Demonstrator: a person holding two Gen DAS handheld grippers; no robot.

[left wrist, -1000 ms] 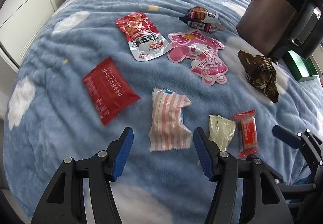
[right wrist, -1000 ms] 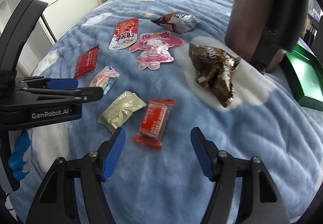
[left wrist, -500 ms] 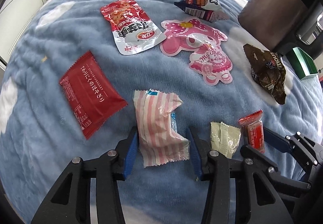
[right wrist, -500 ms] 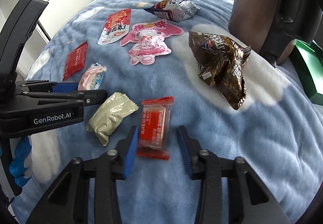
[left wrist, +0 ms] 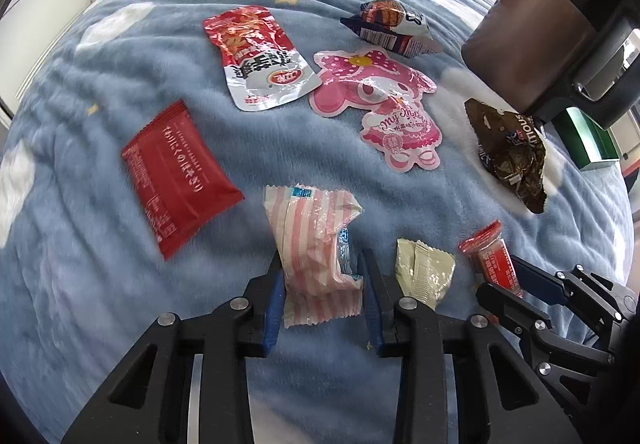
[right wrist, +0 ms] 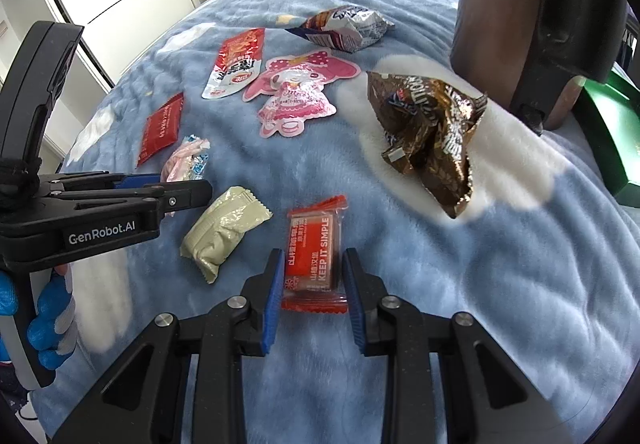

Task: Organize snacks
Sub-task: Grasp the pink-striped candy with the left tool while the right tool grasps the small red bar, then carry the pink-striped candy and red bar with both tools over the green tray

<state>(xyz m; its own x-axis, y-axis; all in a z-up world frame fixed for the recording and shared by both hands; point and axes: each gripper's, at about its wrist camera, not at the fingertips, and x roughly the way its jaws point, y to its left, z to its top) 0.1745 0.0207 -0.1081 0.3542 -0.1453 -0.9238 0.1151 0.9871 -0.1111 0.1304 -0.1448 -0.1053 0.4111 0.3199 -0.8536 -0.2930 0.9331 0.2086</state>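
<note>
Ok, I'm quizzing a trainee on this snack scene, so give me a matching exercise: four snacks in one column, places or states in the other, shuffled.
Things:
1. pink-striped packet
2. small red packet
3. brown wrapper
4. pale green packet

States:
A. crumpled, beside the dark appliance
B. between the left gripper jaws
C. lying free between the two grippers
D. between the right gripper jaws

Pairs: 1-B, 2-D, 3-A, 4-C
</note>
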